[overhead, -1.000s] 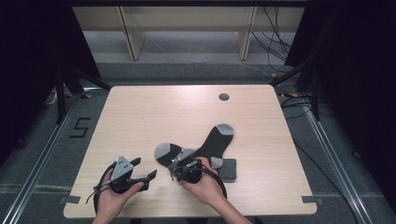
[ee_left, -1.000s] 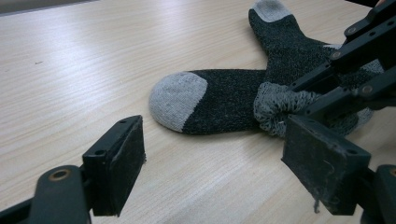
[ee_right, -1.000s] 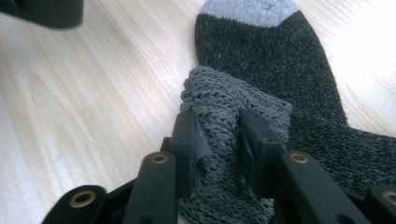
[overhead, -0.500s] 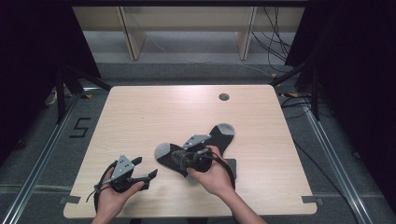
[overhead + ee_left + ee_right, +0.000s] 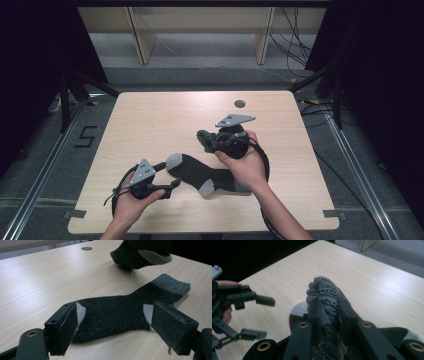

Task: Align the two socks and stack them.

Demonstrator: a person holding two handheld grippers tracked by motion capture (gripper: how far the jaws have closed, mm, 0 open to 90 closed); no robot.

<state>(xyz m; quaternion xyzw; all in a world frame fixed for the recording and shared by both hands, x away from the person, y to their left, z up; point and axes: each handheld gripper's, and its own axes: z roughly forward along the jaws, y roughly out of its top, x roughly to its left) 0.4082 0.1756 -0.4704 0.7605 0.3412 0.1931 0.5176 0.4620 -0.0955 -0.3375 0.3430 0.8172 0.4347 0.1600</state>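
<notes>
right tongs (image 5: 329,312): clenched on lifted sock (image 5: 324,293), above table (image 5: 150,120)
left tongs (image 5: 115,325): released, straddling flat sock (image 5: 120,315)
flat sock: on table, near front edge

Fuzzy knitted sock (image 5: 117,315), matt pale wood-grain table (image 5: 150,120)

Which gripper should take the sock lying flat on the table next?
Left. The left gripper is open with the flat sock right ahead, while the right gripper is shut on the other sock.
</notes>
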